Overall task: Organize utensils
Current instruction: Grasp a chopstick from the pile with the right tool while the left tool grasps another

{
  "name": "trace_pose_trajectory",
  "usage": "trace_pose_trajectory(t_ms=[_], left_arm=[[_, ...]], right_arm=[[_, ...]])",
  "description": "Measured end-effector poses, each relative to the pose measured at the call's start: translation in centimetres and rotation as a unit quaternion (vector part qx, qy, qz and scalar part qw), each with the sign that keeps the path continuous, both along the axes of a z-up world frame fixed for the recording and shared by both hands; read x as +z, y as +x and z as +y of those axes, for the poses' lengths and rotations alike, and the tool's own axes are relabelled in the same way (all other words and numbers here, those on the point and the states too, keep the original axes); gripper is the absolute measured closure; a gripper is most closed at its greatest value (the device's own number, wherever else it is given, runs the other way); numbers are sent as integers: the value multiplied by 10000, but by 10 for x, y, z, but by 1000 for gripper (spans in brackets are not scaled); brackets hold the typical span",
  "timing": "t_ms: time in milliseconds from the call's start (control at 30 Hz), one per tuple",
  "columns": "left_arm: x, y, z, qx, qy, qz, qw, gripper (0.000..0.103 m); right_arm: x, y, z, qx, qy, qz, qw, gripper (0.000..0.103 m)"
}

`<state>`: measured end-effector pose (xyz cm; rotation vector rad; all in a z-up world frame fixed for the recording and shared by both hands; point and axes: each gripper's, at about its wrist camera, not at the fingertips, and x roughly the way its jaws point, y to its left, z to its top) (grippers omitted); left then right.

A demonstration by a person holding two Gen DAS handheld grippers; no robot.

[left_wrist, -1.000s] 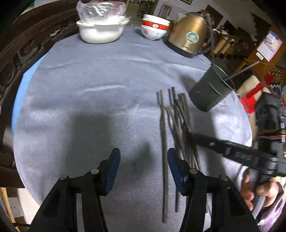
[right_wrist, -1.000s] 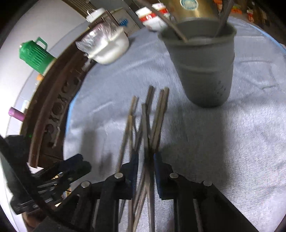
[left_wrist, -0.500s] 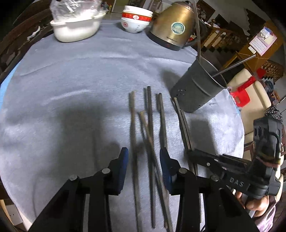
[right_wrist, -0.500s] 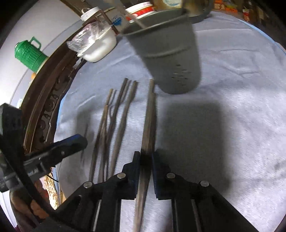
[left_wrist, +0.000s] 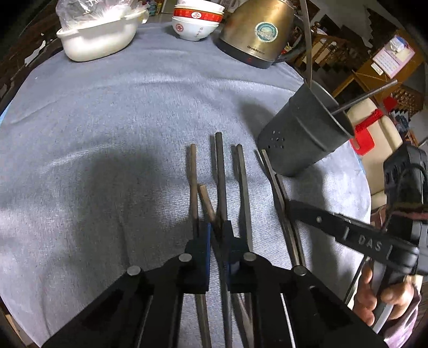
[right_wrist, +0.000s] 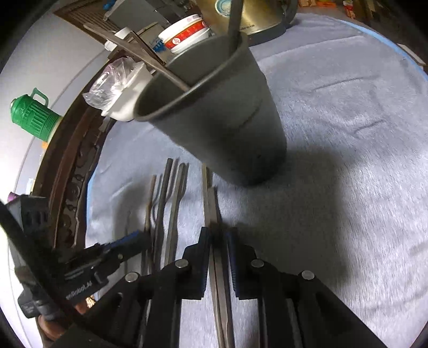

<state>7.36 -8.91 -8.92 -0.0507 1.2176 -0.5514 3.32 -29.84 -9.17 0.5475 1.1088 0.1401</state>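
Several dark chopsticks lie side by side on the grey-blue tablecloth. A dark grey utensil cup stands to their right and holds a few sticks; it fills the right wrist view. My left gripper is shut on two crossed chopsticks near their middle. My right gripper is shut on a pair of chopsticks just in front of the cup. The right gripper also shows in the left wrist view, and the left one in the right wrist view.
At the far edge stand a white tub with a plastic bag, stacked red-and-white bowls and a brass kettle. A carved wooden chair back and a green jug are to the left.
My left gripper has moved right over the chopsticks and closed from wide open onto two of them. My right gripper has closed on a pair and drawn it toward the cup.
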Motion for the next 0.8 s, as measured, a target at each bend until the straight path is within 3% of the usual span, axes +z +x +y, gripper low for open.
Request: trace_pose_trajectory(t_ms=[300,567,667,800], left_arm=[[-2,2,22,14,14,101,9999,95],[-3,12,9,106,190,246,9995,95],[-3,15,11,158,104,284,9994,95],[2,15,15,239,81,242,9994,97]], right_arm=[[0,-11,-28,-210,-22,37,9998,90],[4,7,-7,-50,-624,219,9978,89],[6,10,2,108,-879,185,9959,95],[16,2,6,158,-815,-33,9965,95]])
